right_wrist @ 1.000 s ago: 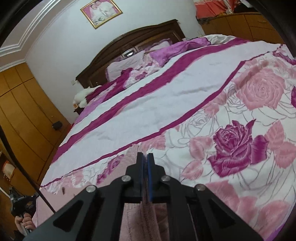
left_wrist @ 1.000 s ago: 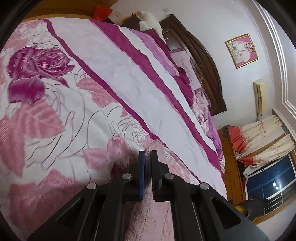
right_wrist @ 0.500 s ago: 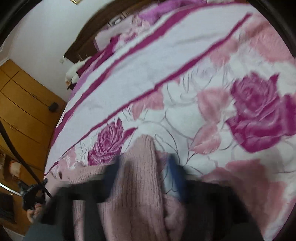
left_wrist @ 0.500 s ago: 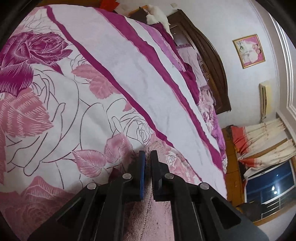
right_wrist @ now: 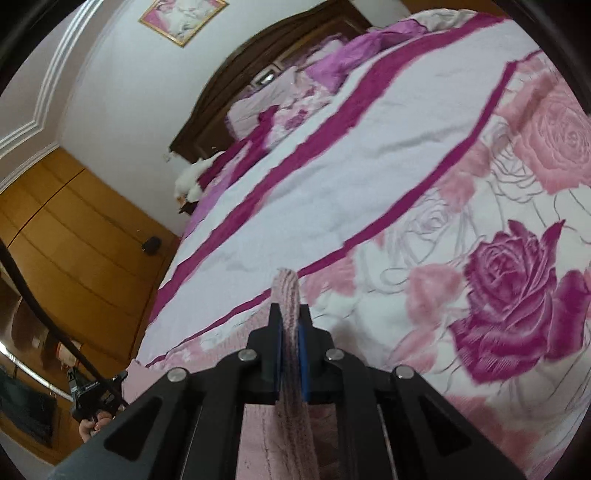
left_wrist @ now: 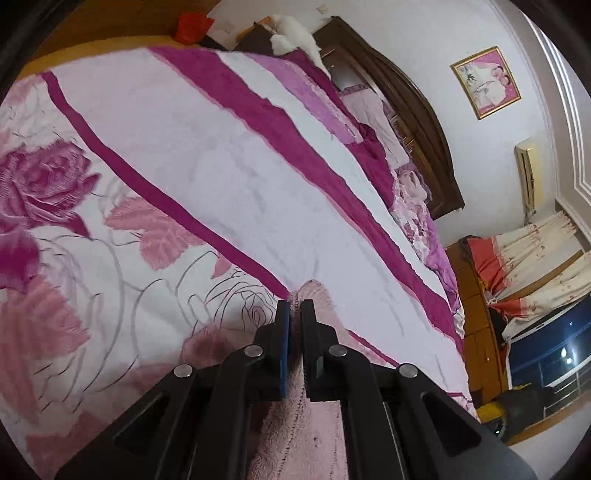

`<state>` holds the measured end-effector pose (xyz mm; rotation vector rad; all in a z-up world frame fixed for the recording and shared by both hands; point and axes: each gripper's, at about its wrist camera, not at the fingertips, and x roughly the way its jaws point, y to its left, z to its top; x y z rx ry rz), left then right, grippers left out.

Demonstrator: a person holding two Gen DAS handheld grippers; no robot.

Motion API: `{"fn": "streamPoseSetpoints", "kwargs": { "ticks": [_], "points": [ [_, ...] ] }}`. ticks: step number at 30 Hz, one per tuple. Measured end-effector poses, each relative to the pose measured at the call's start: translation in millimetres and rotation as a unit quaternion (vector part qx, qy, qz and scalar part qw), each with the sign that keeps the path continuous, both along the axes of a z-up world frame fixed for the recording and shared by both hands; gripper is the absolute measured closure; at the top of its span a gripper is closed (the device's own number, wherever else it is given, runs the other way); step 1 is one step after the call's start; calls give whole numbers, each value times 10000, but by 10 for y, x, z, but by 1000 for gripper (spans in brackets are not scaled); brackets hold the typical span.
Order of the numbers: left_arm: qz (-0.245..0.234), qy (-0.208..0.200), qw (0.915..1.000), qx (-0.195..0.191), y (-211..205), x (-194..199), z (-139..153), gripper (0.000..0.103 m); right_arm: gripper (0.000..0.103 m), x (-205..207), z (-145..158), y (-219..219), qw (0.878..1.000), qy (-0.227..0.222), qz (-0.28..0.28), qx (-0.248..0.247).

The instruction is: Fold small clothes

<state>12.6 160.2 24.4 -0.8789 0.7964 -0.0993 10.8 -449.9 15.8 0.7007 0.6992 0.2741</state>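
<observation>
The right tongs [right_wrist: 290, 325] pinch a fold of the pink knitted garment [right_wrist: 288, 295] between their blue pads [right_wrist: 302, 354], the jaws drawn in close on the cloth. A rounded ridge of the knit rises just past the tips, and the rest hangs down below the tongs. Beyond the tips spreads the bedspread [right_wrist: 332, 192], white with magenta stripes; a dark rose print [right_wrist: 513, 295] lies to the right. Far ahead stands the dark wooden headboard [right_wrist: 236, 85], with a framed picture [right_wrist: 183, 14] above it. A wooden wardrobe [right_wrist: 74, 236] stands to the left.
</observation>
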Motion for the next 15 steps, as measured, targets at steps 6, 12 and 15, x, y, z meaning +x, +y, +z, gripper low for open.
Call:
{"fn": "streamPoseSetpoints", "kwargs": {
  "ticks": [6,12,15],
  "points": [
    [-273,673,9955,602,-183,136,-321,103,94,193,-302,11,9945,836,-298,-562],
    [-99,276,9851,1692,-333,-566,235,103,50,-48,61,188,9815,750,-546,-1675],
    [356,-270,9617,2706,-631,-1293,600,103,43,-509,389,379,9717,263,-679,-2248]
  ]
}}
